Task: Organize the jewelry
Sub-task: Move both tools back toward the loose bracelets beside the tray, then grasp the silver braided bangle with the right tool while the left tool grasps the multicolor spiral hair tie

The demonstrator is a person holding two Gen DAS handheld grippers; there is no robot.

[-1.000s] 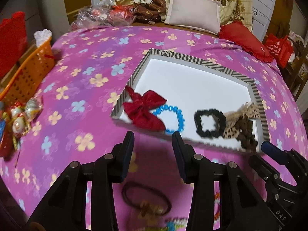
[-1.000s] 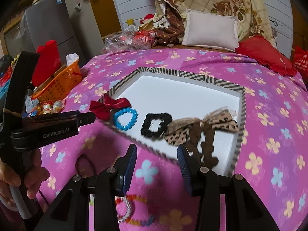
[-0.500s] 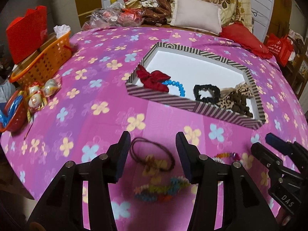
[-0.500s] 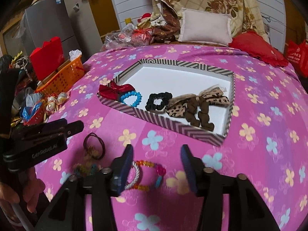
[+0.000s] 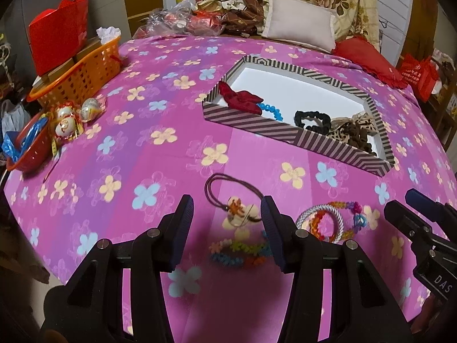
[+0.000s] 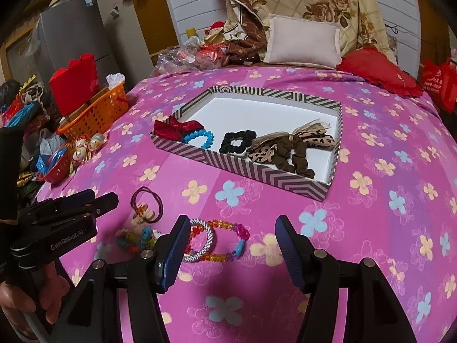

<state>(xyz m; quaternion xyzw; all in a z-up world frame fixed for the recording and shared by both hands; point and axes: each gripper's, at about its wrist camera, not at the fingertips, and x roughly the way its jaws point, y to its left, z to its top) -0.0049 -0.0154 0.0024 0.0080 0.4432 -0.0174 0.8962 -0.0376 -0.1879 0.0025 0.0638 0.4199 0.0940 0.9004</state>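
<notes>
A striped box (image 5: 251, 124) (image 6: 268, 175) on the pink flowered bedspread holds a red bow (image 5: 241, 98), a blue bead bracelet (image 6: 200, 138), a black scrunchie (image 6: 238, 141) and a leopard bow (image 6: 288, 145). On the cloth in front lie a brown hair tie with a charm (image 5: 231, 200) (image 6: 147, 204), a multicoloured flower bracelet (image 5: 240, 253) (image 6: 134, 238), and a silver ring bracelet (image 5: 320, 223) (image 6: 200, 240) with an orange bead bracelet (image 6: 228, 241). My left gripper (image 5: 227, 225) is open above the hair tie. My right gripper (image 6: 231, 245) is open above the silver and bead bracelets.
An orange basket (image 5: 82, 74) with a red box (image 5: 58, 34) stands at the left. A red bowl (image 5: 28, 148) and wrapped ornaments (image 5: 68, 120) lie near the left edge. Pillows (image 5: 300, 28) and bags sit at the back.
Both grippers have drawn back from the box toward the near edge and risen. The loose hair tie and bracelets now sit between their fingers in view.
</notes>
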